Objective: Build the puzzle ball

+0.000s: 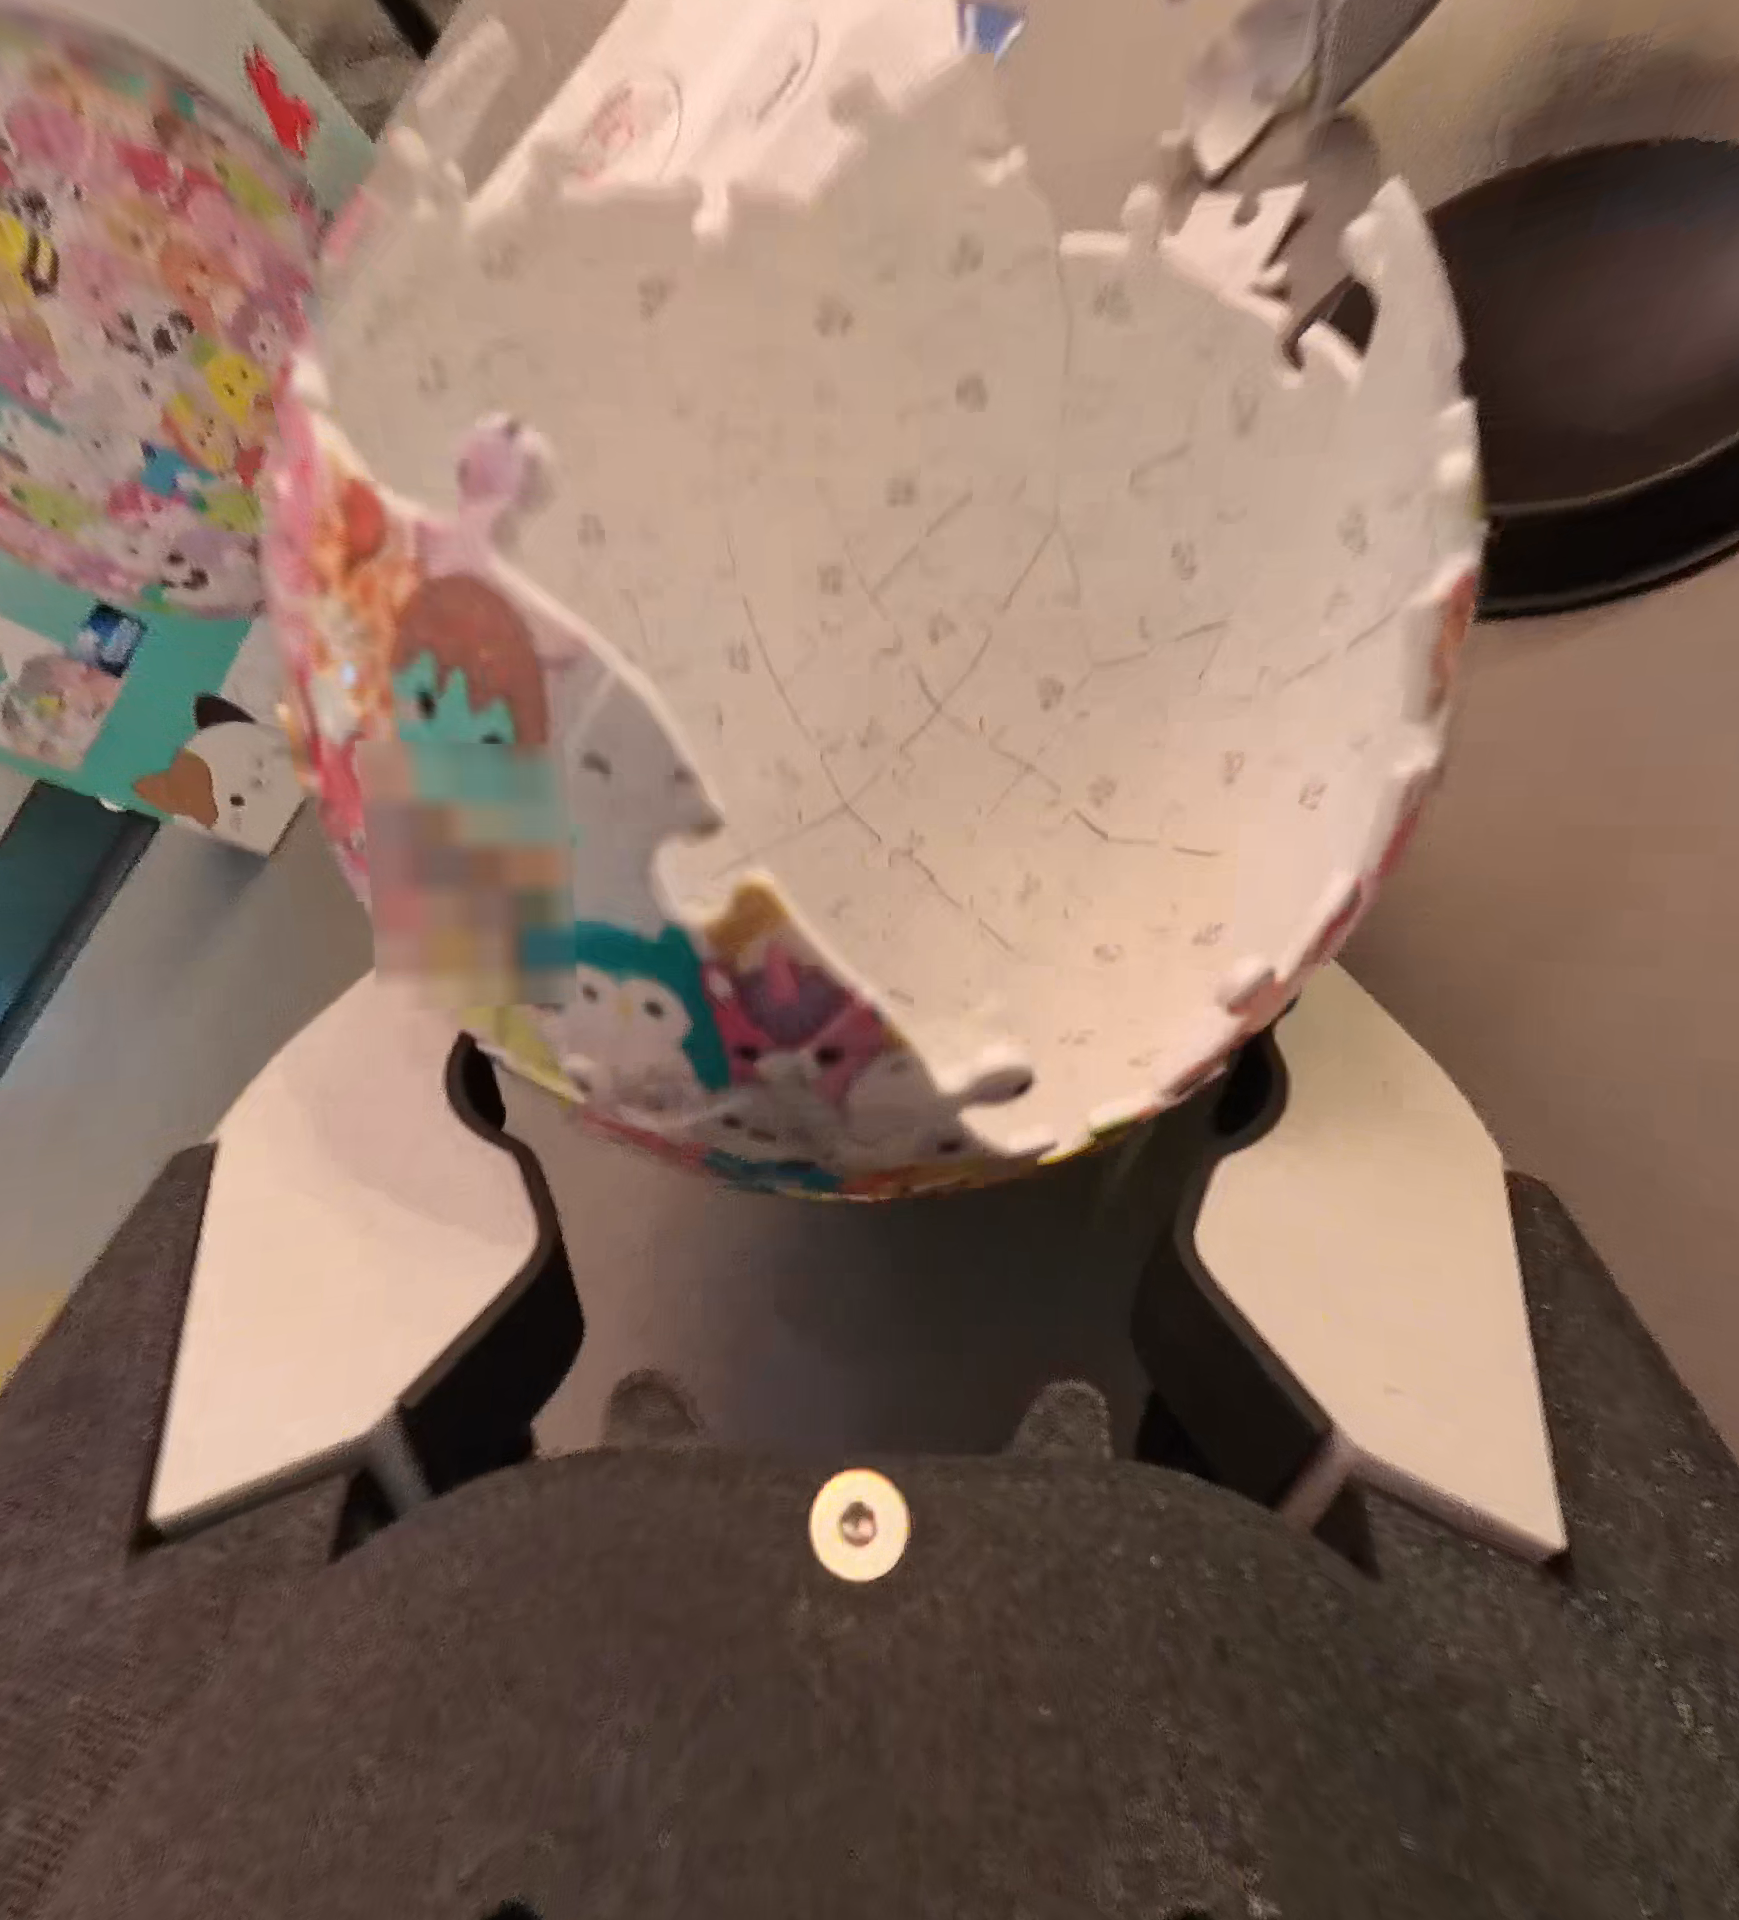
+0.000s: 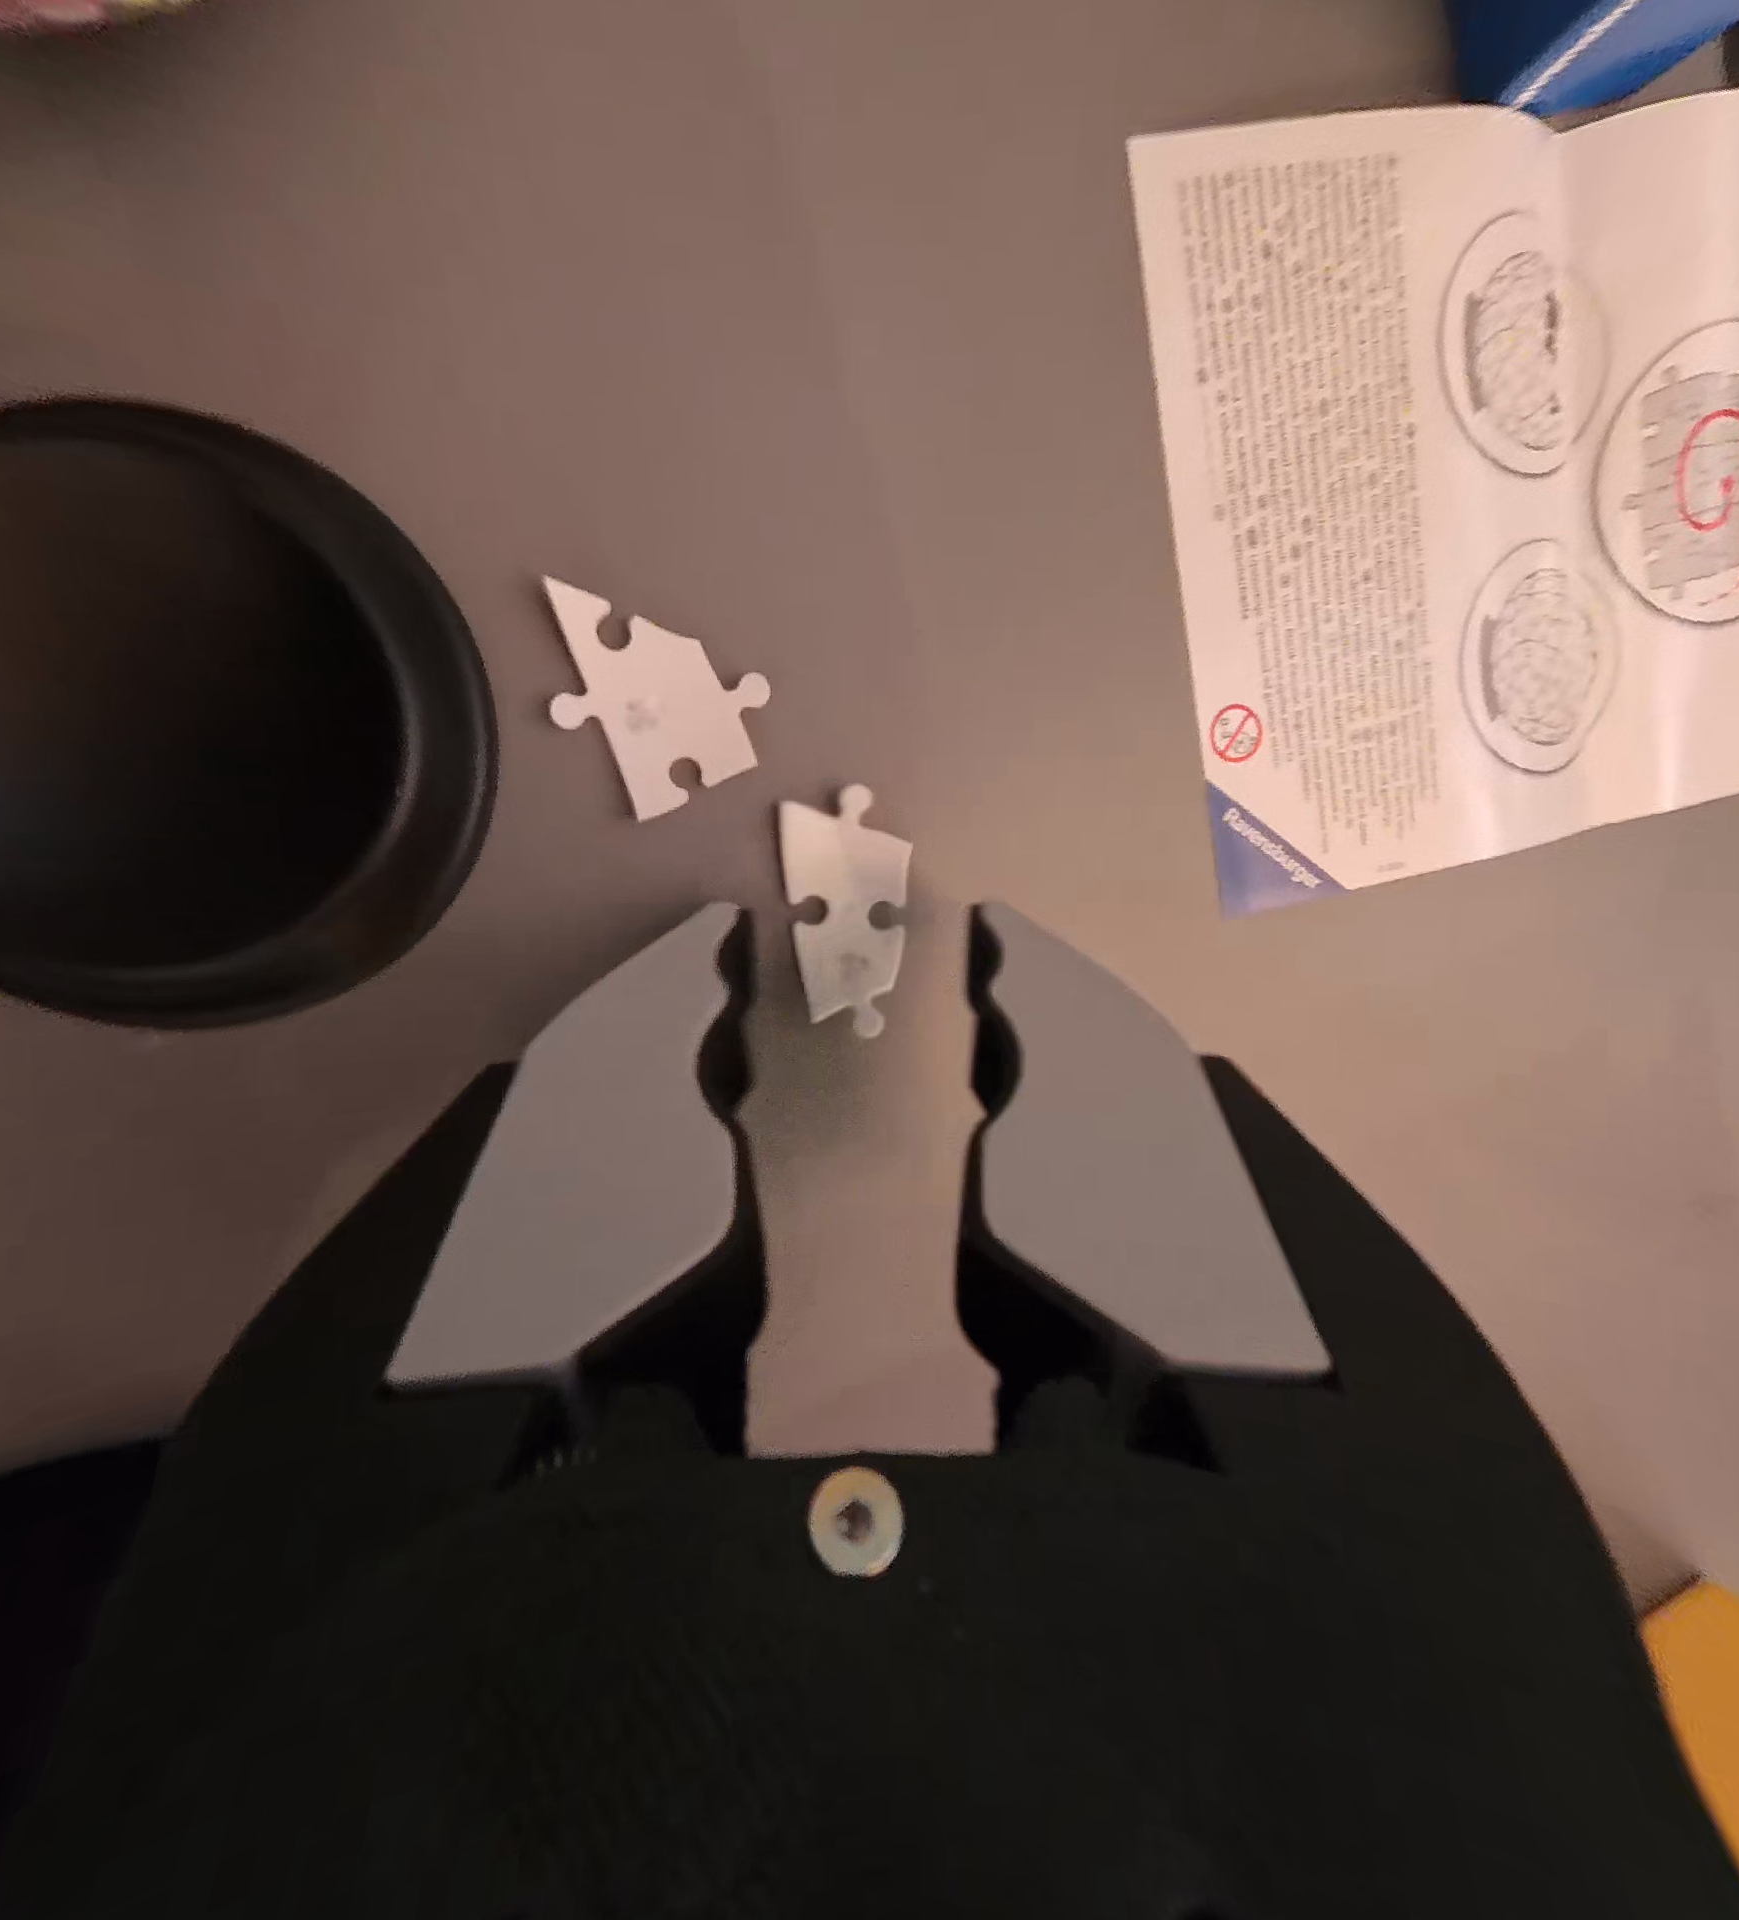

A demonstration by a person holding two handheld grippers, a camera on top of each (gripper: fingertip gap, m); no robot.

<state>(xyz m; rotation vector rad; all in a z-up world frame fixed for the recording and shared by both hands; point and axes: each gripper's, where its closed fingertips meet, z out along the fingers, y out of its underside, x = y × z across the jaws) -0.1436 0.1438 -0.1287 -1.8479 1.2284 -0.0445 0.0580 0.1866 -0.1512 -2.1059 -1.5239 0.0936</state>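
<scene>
My left gripper (image 1: 860,1081) cradles the half-built puzzle ball (image 1: 948,644), jaws spread against its shell. My right gripper (image 2: 854,920) points down at the worktop (image 2: 844,364), jaws parted around a loose puzzle piece (image 2: 844,914), not touching it.

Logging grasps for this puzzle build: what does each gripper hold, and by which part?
Left gripper clamps the half-built puzzle ball at its lower shell. Right gripper holds nothing, open around a loose piece.

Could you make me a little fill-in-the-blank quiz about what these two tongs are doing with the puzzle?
1. The left tongs hold a half-built puzzle ball whose inside is plain ____.
2. ____ loose puzzle pieces lie on the grey table.
3. The right tongs are open around the ____ piece; the farther piece lies by the round black tray.
4. A folded instruction leaflet shows a ____ spiral.

Missing words: white; two; nearer; red
</scene>
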